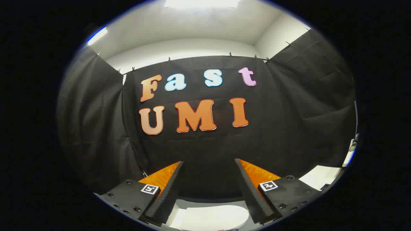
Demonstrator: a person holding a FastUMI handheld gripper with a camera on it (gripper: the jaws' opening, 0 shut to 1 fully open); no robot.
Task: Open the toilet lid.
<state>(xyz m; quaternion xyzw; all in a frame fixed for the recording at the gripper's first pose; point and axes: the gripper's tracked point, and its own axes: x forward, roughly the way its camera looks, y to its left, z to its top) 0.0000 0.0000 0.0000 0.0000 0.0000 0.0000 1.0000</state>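
My gripper [208, 162] is open, its two fingers spread wide with nothing between them, and it points level at the booth's black cloth wall. Low down between the finger bases I see a white, rounded surface [213, 216], likely the toilet's lid or top. It lies below the fingers, apart from them. Whether the lid is up or down cannot be told from this angle.
Black cloth walls [289, 128] close in ahead and on both sides. A white flat object [321, 176] sits low to the right of the right finger. White room walls and ceiling lights show above the cloth.
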